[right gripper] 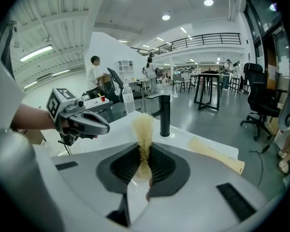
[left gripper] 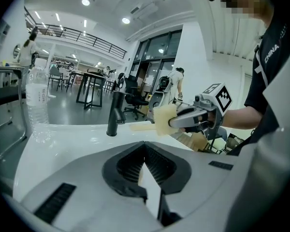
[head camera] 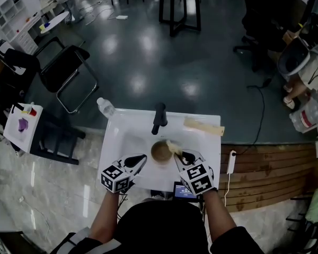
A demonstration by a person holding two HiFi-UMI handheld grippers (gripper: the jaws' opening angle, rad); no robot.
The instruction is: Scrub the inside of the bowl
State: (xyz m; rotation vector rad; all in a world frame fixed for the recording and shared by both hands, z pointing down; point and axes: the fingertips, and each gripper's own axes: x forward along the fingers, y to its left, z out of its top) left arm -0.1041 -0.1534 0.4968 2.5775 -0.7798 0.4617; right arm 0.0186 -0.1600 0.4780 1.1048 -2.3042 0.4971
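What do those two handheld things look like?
The left tool and right tool are alike: pale grey pointed shells, black ribbed insides, and a white cube of black square markers on each. The person wears a black short-sleeved shirt.

Head view steeply down, others share faucet (head camera: 159,118)

1. The bowl (head camera: 160,151) sits in the sink (head camera: 122,137), in front of the tap (head camera: 159,118).
2. A bottle (head camera: 105,107) stands at the sink's back left corner, and a flat pad (head camera: 203,126) lies along its back right edge.
3. The left gripper (head camera: 142,159) is just left of the bowl and the right gripper (head camera: 180,155) is just right of it.
4. A sponge (head camera: 173,146) sits between the right gripper's jaws, by the bowl's right rim.
5. A chair (head camera: 63,73) stands on the floor behind and left of the sink, and a table (head camera: 180,4) stands well behind it.
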